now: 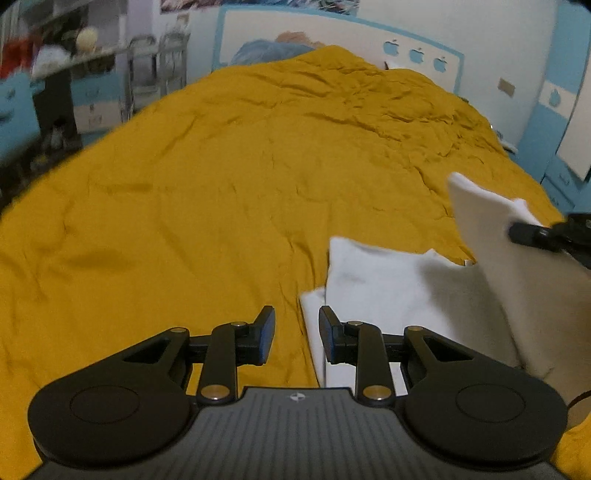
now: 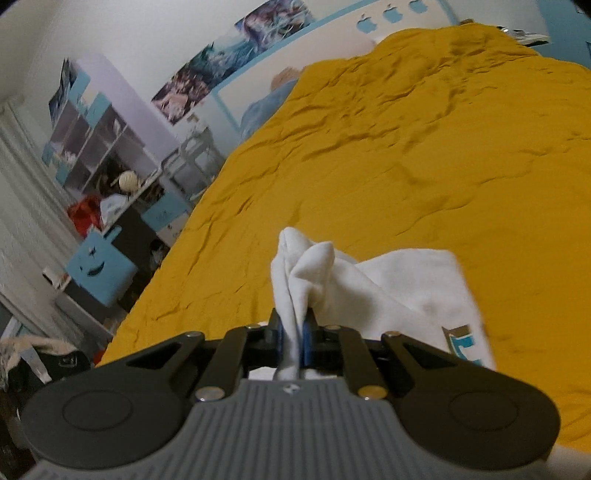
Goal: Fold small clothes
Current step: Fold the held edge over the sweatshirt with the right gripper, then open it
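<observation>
A small white garment (image 1: 391,291) lies on the mustard-yellow bedspread (image 1: 221,184), partly lifted at its right side. My left gripper (image 1: 296,332) is open and empty, its jaws apart just above the garment's left edge. My right gripper (image 2: 294,332) is shut on a bunched fold of the white garment (image 2: 388,284) and holds it raised off the bed. A blue printed patch (image 2: 467,345) shows on the cloth. The right gripper also shows in the left wrist view (image 1: 543,234), pinching the raised flap.
The yellow bedspread (image 2: 424,147) fills most of both views, wrinkled toward the headboard (image 1: 332,33). Shelves (image 2: 99,147) and a blue box (image 2: 99,271) stand past the bed's left edge. A blue-and-white cabinet (image 1: 561,122) stands on the right.
</observation>
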Tool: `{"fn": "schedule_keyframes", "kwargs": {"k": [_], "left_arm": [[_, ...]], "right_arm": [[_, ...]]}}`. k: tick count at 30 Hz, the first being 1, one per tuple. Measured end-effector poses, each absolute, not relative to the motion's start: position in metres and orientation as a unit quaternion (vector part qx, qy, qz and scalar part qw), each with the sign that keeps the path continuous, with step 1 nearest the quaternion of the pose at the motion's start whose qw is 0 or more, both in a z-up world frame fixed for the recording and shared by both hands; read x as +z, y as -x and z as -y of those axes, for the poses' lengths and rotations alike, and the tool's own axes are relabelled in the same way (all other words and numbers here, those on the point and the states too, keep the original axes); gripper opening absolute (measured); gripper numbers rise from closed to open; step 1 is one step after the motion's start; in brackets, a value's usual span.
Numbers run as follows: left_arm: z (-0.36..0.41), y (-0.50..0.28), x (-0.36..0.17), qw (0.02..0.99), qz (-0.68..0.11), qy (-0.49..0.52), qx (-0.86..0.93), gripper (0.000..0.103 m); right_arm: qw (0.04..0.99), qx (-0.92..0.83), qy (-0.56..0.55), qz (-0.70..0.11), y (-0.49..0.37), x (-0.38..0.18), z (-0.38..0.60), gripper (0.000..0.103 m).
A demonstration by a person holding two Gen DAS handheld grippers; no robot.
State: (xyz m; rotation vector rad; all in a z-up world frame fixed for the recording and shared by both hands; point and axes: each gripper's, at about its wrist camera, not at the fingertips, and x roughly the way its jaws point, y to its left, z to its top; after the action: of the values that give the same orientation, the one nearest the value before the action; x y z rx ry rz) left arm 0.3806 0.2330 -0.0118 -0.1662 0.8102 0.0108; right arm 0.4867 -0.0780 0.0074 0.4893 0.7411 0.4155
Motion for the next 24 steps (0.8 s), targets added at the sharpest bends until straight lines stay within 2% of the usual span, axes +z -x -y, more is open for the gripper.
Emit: {"fn": "schedule_keyframes", "kwargs": {"k": [11, 21, 24], "left_arm": [[-0.254, -0.384, -0.059, 0.901, -0.409, 0.142, -0.002, 0.032], [-0.256, -0.378, -0.071, 0.897, -0.415, 0.153, -0.006, 0.032], [-0.258, -0.370, -0.065, 0.897, -0.413, 0.158, -0.007, 0.032]], "right_arm": [[0.874, 0.213, -0.158, -0.407, -0.503, -0.035, -0.044, 0.005], [0.847, 0.219, -0.124, -0.469, -0.522, -0.082, -0.082, 0.006], [0.850, 0.230, -0.110, -0.461, -0.517, -0.071, -0.085, 0.020]]}}
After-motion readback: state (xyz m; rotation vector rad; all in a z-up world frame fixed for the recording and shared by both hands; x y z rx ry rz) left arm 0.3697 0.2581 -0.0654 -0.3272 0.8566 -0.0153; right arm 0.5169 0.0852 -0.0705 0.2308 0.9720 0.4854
